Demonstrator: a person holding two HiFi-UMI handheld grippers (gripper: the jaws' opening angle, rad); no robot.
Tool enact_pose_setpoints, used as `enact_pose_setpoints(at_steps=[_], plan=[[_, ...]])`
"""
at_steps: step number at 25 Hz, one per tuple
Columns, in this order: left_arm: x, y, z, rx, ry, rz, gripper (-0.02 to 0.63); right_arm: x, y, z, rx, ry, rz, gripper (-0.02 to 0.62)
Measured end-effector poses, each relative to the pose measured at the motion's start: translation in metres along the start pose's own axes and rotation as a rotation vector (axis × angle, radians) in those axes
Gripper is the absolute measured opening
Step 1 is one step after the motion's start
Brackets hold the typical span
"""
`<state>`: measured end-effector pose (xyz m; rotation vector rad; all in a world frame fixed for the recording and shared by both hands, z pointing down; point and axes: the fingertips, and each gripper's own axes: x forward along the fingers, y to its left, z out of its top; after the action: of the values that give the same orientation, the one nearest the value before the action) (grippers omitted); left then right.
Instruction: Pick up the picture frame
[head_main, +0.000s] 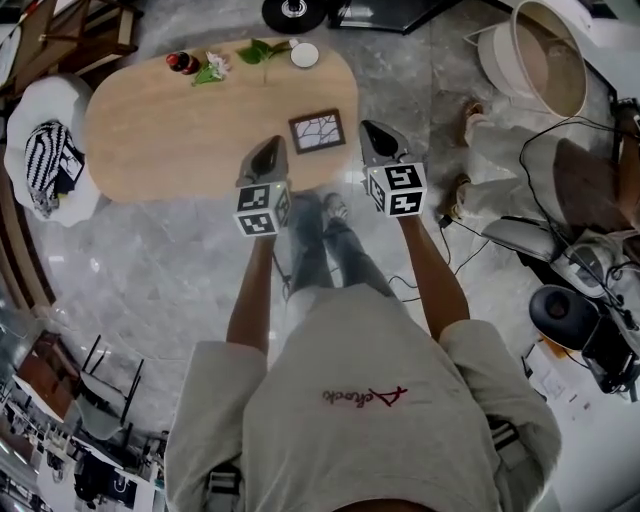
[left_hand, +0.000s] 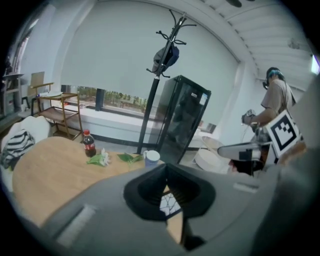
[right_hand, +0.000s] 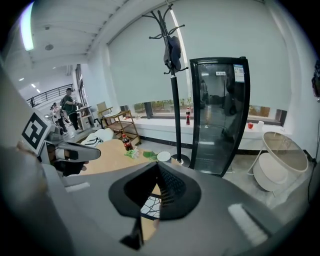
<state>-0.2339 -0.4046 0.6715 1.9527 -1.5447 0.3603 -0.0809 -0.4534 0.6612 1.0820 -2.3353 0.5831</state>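
Picture frame: The picture frame (head_main: 317, 130), dark-rimmed with a white cracked pattern, lay flat on the oval wooden table (head_main: 180, 140), close to the table edge nearest the person and toward its right end.

Left gripper: The left gripper (head_main: 268, 152) hung over the near edge of the table, just to the left of the frame and apart from it. Its jaws were pressed together with nothing between them. In the left gripper view only a piece of the frame (left_hand: 169, 203) showed beyond the closed tips.

Right gripper: The right gripper (head_main: 376, 135) hung just to the right of the frame, at the table's edge, not touching it. Its jaws were also together and empty. In the right gripper view the frame (right_hand: 150, 206) appeared below and past the tips.

Other things: A small cola bottle (head_main: 182, 63), some green leaves with a flower (head_main: 240, 55) and a white cup (head_main: 304, 54) stood at the far side of the table, well apart from the frame.

Done so far: Judging from the pictures, only the approach was made. The frame sat between the two grippers, but neither one held it.

Left to do: The jaws of at least one gripper had to come apart, reach a rim of the frame, clamp on it and lift it. As the frame lay flat, getting a jaw under its edge seemed the hard part.
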Motion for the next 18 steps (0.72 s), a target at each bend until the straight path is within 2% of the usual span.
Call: enact_pose_setpoints(at_steps=[18], plan=[[0.066,0.030,-0.105,-0.030,0.118,0.021,0.002,0.064,-0.021,-0.109,0.062,0.114,-0.009,0.006]])
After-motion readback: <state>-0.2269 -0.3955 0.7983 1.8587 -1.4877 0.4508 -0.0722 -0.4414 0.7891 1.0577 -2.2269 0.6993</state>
